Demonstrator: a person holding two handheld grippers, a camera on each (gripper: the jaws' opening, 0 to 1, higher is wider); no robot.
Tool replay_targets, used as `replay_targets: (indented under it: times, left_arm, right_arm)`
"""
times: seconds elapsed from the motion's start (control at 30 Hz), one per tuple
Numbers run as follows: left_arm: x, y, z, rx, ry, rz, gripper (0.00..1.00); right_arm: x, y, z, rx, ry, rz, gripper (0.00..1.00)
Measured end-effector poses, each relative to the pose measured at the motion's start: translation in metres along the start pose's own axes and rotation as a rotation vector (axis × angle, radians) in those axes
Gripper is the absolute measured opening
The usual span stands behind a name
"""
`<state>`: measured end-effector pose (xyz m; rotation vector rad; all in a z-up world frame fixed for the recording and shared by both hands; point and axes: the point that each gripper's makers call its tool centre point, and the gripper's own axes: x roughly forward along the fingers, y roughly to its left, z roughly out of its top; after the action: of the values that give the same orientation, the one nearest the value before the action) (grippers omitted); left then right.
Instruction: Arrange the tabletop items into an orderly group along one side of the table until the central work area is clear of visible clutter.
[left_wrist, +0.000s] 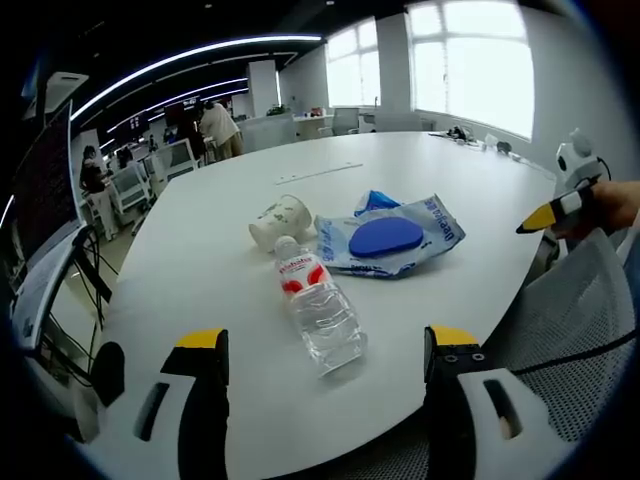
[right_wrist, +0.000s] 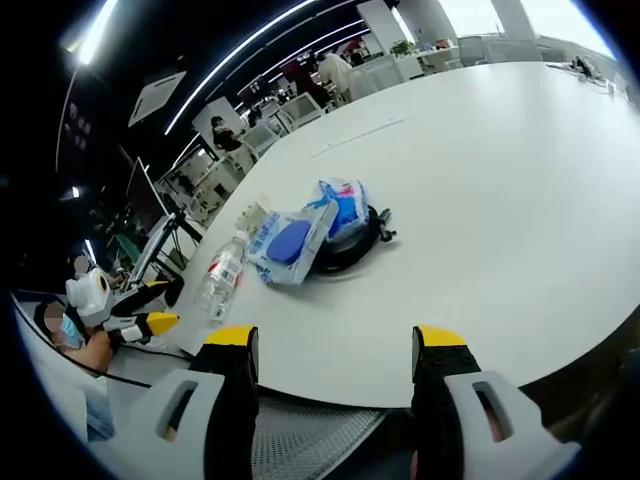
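Two tongs apart, items clustered near the tabletop edge

Both tongs are held level at the near edge, off the white tabletop (left_wrist: 420, 180), and grip nothing. The left tongs (left_wrist: 328, 345) stand apart facing the cluster; the right tongs (right_wrist: 330, 338) also stand apart.

Item count:
- One clear water bottle (left_wrist: 318, 309), lying on its side.
- One paper cup (left_wrist: 279, 221), tipped over, touching the bottle cap.
- One blue-and-white plastic bag (left_wrist: 392, 237), just beside the bottle.
- One black object (right_wrist: 350, 245), partly under the bag.
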<state>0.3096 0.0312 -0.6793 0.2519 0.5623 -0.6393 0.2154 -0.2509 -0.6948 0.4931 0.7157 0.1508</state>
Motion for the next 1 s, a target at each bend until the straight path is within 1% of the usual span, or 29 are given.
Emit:
replay_targets:
  times: [1.0]
  left_arm:
    - [0.0007, 0.0017, 0.0012, 0.000, 0.000, 0.004, 0.82]
  right_arm:
    - [0.0007, -0.0038, -0.0004, 0.015, 0.001, -0.006, 0.61]
